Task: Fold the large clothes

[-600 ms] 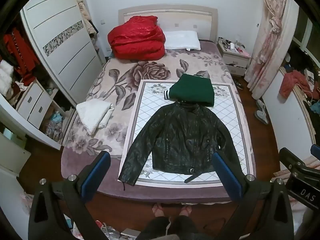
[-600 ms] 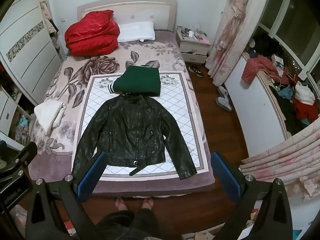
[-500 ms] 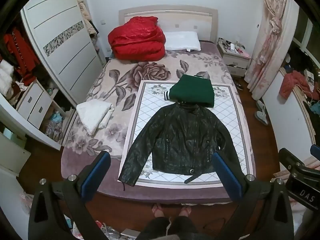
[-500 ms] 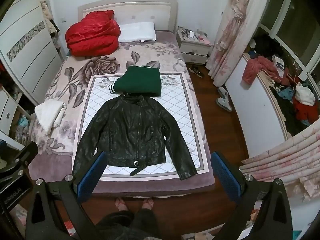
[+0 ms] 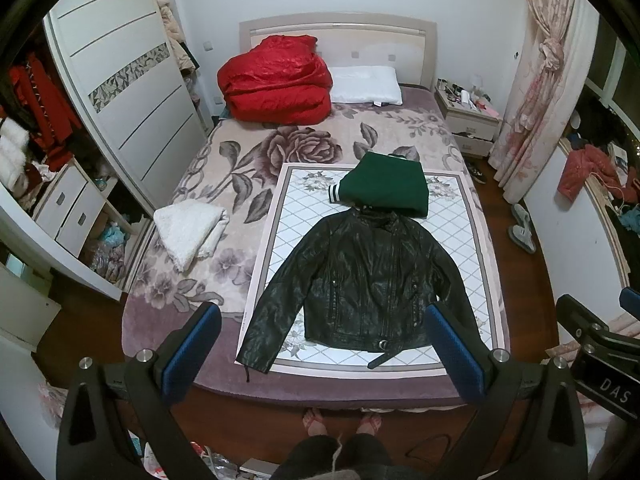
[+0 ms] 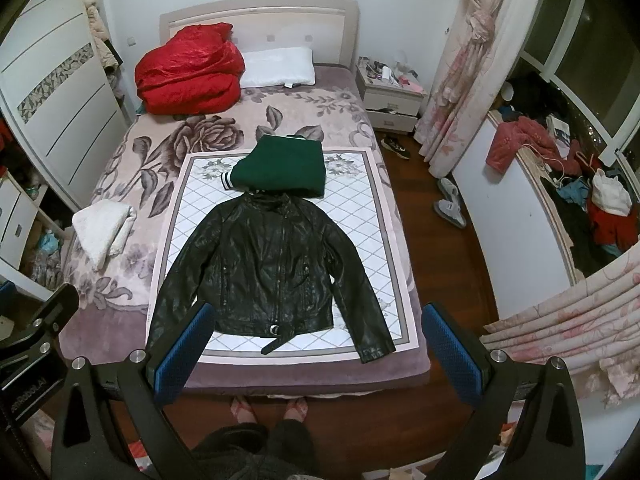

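Note:
A black leather jacket (image 5: 372, 276) lies flat and face up on a white quilted mat (image 5: 280, 216) on the bed, sleeves spread; it also shows in the right wrist view (image 6: 272, 264). A folded green garment (image 5: 386, 190) with a striped cuff lies just beyond its collar, also in the right wrist view (image 6: 282, 168). My left gripper (image 5: 322, 344) is open and empty, high above the bed's foot. My right gripper (image 6: 316, 344) is open and empty, also high above the foot of the bed.
A red duvet (image 5: 276, 80) and a white pillow (image 5: 366, 90) lie at the headboard. A folded white blanket (image 5: 188, 228) lies on the bed's left side. A wardrobe (image 5: 128, 92) stands left, a nightstand (image 5: 468, 120) and curtains (image 6: 476, 60) right. The person's feet (image 5: 340, 420) are at the bed's foot.

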### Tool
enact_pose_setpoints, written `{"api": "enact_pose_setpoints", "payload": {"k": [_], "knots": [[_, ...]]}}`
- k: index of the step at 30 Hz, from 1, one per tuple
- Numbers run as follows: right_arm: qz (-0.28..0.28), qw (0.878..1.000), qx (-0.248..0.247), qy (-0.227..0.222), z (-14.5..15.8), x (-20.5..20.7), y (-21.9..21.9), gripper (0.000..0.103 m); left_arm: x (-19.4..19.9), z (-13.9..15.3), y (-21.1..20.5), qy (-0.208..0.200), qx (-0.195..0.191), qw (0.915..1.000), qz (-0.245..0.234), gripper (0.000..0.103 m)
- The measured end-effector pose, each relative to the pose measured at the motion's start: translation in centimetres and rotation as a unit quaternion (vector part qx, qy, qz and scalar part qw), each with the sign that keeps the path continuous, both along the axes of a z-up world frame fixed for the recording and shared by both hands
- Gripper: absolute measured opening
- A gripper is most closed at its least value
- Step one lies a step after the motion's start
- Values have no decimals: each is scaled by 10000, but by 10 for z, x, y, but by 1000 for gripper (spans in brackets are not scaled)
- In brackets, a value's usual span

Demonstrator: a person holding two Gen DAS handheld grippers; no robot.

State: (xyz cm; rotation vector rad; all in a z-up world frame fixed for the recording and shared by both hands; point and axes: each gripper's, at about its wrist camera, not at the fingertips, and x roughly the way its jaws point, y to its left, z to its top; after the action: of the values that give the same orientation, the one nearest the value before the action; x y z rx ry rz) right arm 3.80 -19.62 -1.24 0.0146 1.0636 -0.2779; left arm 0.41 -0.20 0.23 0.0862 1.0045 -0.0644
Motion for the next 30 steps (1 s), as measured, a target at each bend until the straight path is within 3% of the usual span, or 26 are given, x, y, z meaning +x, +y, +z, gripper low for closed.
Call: {"api": "enact_pose_setpoints", "payload": {"k": [22, 30], "knots": [[15, 10000, 0, -23, 3, 2, 3, 103, 0, 3, 1, -45, -23, 10000, 8, 103], [16, 10000, -9, -35, 6, 5, 7, 103, -2, 16, -1, -61, -27, 10000, 16, 103]]}}
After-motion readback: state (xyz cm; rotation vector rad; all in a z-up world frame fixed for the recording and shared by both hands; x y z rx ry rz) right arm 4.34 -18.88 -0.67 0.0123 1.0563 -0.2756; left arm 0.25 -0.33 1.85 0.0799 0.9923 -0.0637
